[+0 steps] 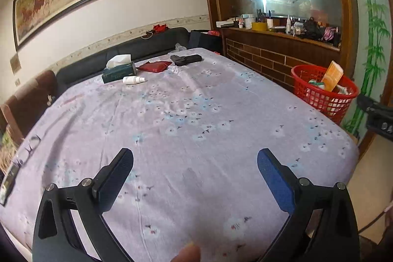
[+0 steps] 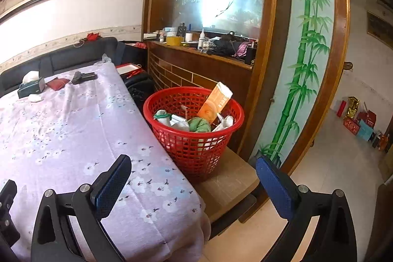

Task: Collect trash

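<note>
Both my claws, left and right, are wide open, holding nothing; the white bottle in upper left looks light, stiff, slippery, so I would grip its middle

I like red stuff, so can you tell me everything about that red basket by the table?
The red basket is round, looks like plastic, and has an open lattice wall with a solid rim. It stands upright on a tan stool seat right beside the flowered tablecloth. It is nearly full: an orange carton leans out over the rim, with a green bundle and white wrappers inside. No claw touches it.
</note>
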Demonstrator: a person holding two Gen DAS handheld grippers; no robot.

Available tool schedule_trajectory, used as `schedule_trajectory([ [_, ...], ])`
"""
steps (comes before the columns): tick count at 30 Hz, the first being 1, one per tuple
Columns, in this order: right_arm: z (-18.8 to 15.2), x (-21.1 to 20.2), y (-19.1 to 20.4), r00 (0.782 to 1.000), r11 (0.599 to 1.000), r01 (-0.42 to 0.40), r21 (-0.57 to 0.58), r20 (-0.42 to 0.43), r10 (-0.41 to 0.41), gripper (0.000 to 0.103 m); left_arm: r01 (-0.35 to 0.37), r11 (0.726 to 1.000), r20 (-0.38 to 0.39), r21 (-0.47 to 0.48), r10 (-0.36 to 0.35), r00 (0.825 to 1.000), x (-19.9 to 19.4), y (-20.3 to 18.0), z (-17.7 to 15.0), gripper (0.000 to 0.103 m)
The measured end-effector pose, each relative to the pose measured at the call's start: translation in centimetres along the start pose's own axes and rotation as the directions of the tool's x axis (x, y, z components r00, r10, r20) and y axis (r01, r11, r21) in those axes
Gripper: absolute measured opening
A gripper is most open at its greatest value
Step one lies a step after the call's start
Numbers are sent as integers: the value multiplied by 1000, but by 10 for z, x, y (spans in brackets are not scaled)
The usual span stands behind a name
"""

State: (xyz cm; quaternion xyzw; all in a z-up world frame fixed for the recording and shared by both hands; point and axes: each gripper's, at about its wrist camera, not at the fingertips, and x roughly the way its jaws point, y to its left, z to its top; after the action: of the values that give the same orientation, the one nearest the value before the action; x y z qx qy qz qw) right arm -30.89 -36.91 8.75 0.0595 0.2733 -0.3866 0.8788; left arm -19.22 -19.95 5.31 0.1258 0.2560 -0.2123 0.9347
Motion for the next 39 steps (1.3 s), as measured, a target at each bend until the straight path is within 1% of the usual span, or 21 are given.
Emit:
schedule_trajectory([
  [1,0,0,0,1000,1000,0,-2,-2,0,103,-3,1000,11,-7,3,1000,-2,2,-1,100],
  [2,-1,0,2,1000,1000,-3,-3,-4,3,103,-24,1000,25,-6,24,999,-5,1,-2,100],
  [4,-2,1,4,1000,1000,-9,-5,-9,9,103,-51,998,46,25,50,998,-9,0,-3,101],
  [5,-3,1,5,1000,1000,-8,-7,-9,8,103,-58,998,50,36,56,997,-10,0,-3,101],
  [8,-3,0,9,1000,1000,-12,-11,-8,12,103,-72,997,56,28,70,996,-11,0,-4,103],
  [11,-4,0,11,1000,1000,-13,-17,-5,13,103,-43,999,43,19,43,998,-9,1,-4,103],
  [15,-4,1,10,1000,1000,-13,-17,-8,12,103,-29,1000,27,-9,29,999,-6,4,-5,103],
  [20,-4,2,11,1000,1000,-15,-19,-10,14,103,-49,999,39,9,49,998,-7,3,-7,103],
  [23,-5,1,13,1000,1000,-16,-26,-9,15,103,-60,998,31,18,59,998,-6,2,-7,103],
  [26,-6,1,16,1000,999,-19,-32,-9,19,103,-48,999,20,15,47,999,-5,3,-8,103],
  [29,-7,0,17,1000,999,-21,-35,-9,21,103,-29,1000,43,10,28,999,-9,4,-9,103],
  [33,-7,0,19,1000,999,-25,-38,-8,25,103,-75,997,75,33,72,995,-13,1,-9,103],
  [36,-7,-1,19,1000,999,-26,-40,-7,26,103,-117,992,109,42,112,988,-17,-1,-9,103],
  [39,-7,-1,19,1000,999,-27,-40,-7,27,103,-133,990,116,56,126,985,-18,-3,-9,103],
])
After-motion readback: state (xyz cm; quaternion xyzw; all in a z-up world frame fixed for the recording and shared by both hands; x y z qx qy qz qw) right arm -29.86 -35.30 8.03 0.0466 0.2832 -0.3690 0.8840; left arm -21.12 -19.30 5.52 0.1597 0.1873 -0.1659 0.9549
